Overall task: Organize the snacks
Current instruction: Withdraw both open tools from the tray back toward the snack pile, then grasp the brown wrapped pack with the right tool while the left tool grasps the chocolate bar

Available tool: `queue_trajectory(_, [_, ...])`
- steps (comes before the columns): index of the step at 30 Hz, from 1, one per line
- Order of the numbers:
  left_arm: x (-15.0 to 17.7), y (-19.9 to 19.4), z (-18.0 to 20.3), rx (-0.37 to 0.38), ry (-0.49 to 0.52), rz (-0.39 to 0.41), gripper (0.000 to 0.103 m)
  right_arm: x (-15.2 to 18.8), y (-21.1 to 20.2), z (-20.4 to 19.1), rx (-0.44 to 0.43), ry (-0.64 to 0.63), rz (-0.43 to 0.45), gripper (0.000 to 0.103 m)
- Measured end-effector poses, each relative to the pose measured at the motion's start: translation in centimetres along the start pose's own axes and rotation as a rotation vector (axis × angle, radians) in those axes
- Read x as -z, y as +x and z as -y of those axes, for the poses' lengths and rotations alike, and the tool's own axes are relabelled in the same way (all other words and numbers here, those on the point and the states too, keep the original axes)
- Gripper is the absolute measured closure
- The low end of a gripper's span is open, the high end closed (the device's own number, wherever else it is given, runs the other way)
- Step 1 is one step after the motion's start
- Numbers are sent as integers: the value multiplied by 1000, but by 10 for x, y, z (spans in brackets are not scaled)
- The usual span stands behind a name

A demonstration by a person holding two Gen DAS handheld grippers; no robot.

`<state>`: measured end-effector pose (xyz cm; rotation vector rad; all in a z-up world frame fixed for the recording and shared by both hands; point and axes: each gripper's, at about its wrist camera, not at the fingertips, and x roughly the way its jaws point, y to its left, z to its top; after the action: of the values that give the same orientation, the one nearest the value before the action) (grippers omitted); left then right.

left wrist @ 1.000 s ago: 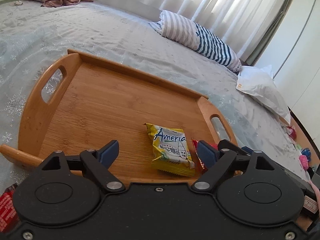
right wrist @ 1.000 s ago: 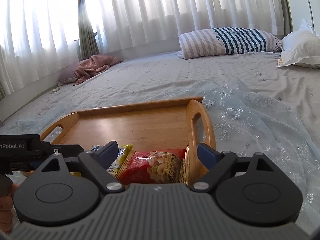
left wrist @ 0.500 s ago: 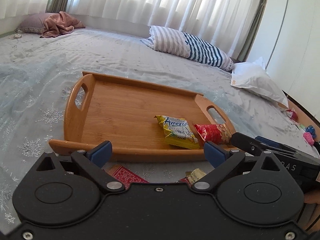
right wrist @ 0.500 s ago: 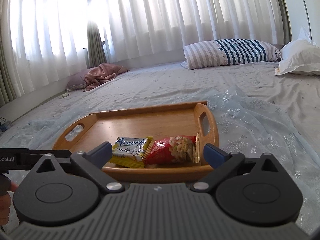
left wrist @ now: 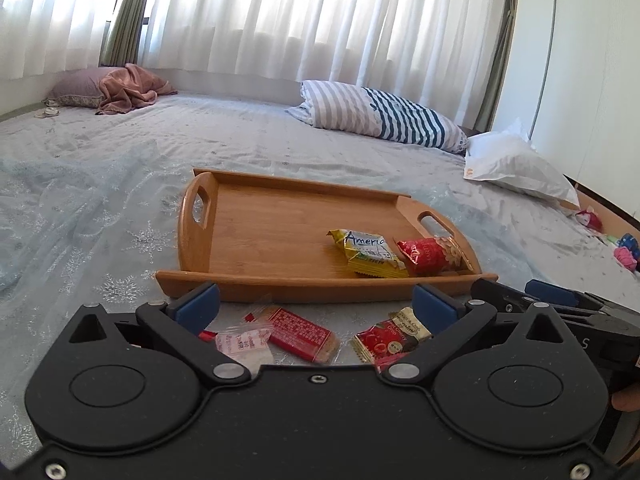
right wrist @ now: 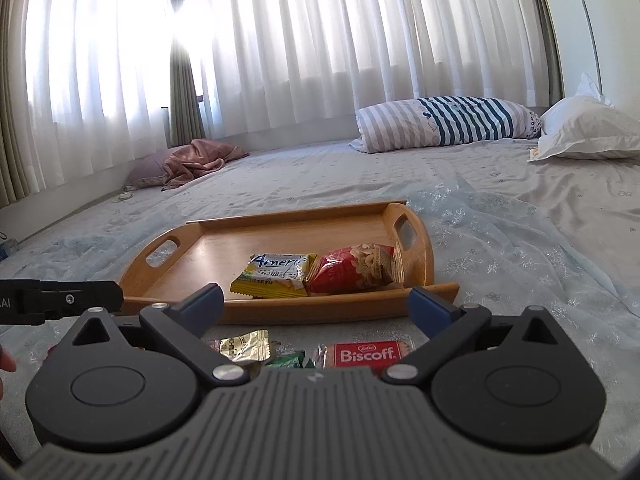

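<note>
1. Now the left gripper point(left wrist: 316, 306) has its blue-padded jaws spread wide and still opening, with nothing between them.
2. Likewise the right gripper point(right wrist: 316, 306) stands fully spread and grips nothing.
3. Ahead of both, a rectangular bamboo tray with cut-out handles point(left wrist: 256, 236) sits on the pale grey bedspread point(left wrist: 100, 184).
4. Inside it, near the right handle, a yellow "America" snack packet point(left wrist: 370, 254) lies touching a red nut packet point(left wrist: 430, 254).
5. On the bedspread just before the tray's near rim lie loose snacks (partly hidden by the grippers): a red wrapped biscuit point(left wrist: 302, 332), a red cherry-print packet point(left wrist: 390, 340), a gold foil packet point(right wrist: 240, 346) and a red Biscoff biscuit point(right wrist: 366, 356).
</note>
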<state>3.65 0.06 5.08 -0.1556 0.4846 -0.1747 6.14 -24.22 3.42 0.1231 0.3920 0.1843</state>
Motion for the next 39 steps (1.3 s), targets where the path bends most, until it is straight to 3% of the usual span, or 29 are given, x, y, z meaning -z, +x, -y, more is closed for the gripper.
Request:
queue_trajectory(4, [12,-9,-1,1,31,29,0,12,-6,-7,32,-24,16,0])
queue_trajectory(16, [37,-21,-6,-34,31,14,0,43,-18,-28,139,-58,67,0])
queue_trajectory(29, [54,-35,-5,-134,98,28,0,58,-24,-31,206,-42,31,0])
queue_trajectory(34, [63,-42,-6,-132,61,20,1,68,-31,-39,238,-72,57,10])
queue_trajectory(39, [70,-46,-5,-158,52,13,10,73,-33,-44,258,-78,56,25])
